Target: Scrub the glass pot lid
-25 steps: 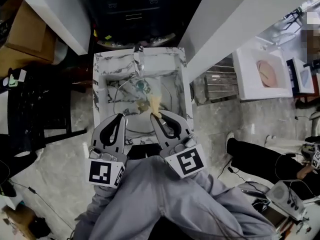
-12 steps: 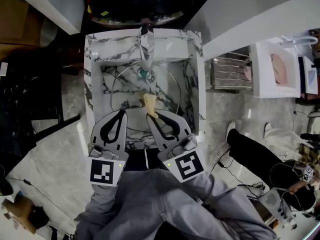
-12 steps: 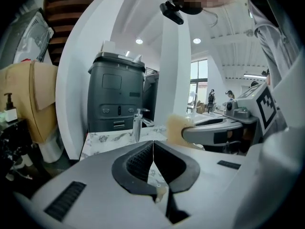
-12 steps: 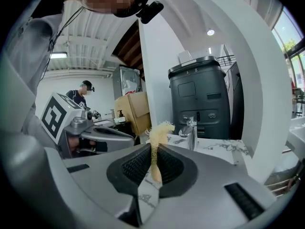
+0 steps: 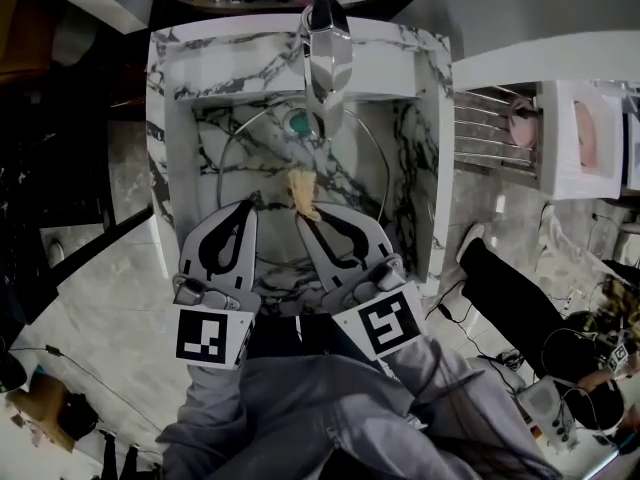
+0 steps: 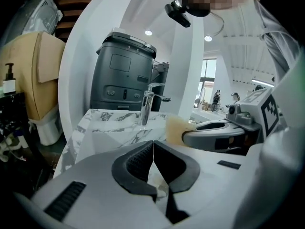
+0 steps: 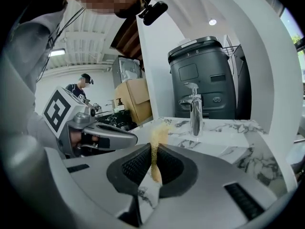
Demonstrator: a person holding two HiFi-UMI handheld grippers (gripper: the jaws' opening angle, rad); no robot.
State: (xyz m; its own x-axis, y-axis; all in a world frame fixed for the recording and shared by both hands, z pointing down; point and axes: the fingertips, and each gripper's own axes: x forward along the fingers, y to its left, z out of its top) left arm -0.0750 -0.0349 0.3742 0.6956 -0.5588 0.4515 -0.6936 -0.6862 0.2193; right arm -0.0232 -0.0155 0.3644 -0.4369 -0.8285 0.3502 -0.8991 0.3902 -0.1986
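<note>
From my station I see both forearms in grey sleeves (image 5: pixel 300 398) reaching forward side by side over the near edge of the marble sink (image 5: pixel 165 78), each gripper tilted a little downward toward the basin. The left gripper (image 5: pixel 248 206) has its marker cube toward me and its jaws pressed together with nothing between them. Its tip hangs over the left near part of the glass pot lid (image 5: pixel 255 153). The lid sits inside the basin and shows mainly as a thin round rim. Being round it has no long axis, and it seems to lie flat on the bottom, but through the clear glass I cannot be sure. A teal round piece (image 5: pixel 298 123) sits below the faucet (image 5: pixel 325 48); whether it is the lid's knob I cannot tell. Just to the right, the right gripper (image 5: pixel 305 220) is clamped on a yellow sponge (image 5: pixel 302 190). The sponge is squeezed thin between the pads, and its long axis runs on past the jaw tips, away from me, toward the faucet, over the middle of the lid. Whether the sponge touches the glass is not clear. The near edge of the lid is hidden behind both grippers, and the hands that hold them are covered by the gripper bodies.
</note>
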